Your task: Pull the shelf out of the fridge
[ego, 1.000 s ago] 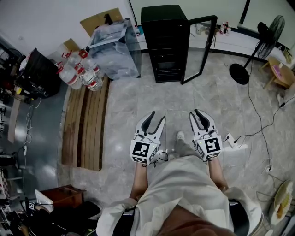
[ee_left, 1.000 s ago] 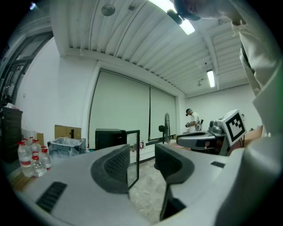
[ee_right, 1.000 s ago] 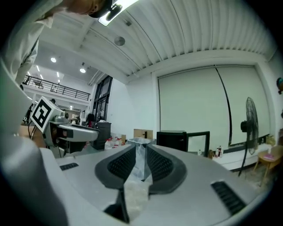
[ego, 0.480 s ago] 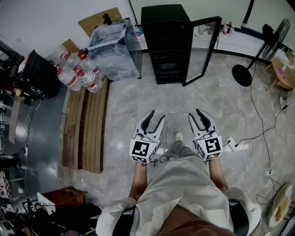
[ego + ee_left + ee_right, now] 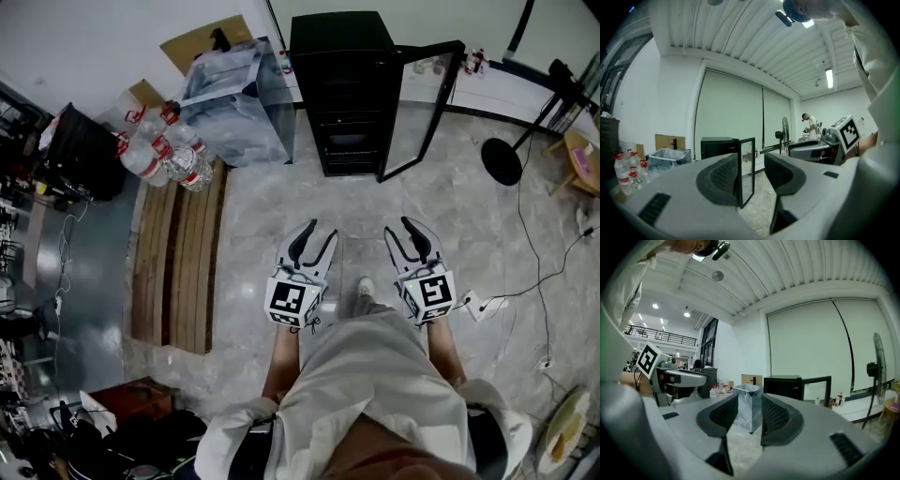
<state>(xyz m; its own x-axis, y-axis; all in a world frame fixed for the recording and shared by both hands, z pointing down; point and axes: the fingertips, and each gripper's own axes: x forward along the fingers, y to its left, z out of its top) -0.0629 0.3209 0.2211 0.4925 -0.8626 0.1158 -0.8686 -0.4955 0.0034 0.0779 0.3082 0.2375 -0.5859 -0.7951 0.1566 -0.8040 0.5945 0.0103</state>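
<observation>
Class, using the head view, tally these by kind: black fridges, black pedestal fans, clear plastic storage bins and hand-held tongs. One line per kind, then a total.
Black fridge with an open glass door: 1
Black pedestal fan: 1
Clear plastic storage bin: 1
Hand-held tongs: 2, the left tongs open and empty, the right tongs opening, nothing between them
Total: 5

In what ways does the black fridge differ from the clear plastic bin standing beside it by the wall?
The black fridge is dark and opaque; the clear plastic bin is see-through. The fridge has a glass door swung open at its front; the bin shows no door. Both stand on the floor near the far wall.
</observation>
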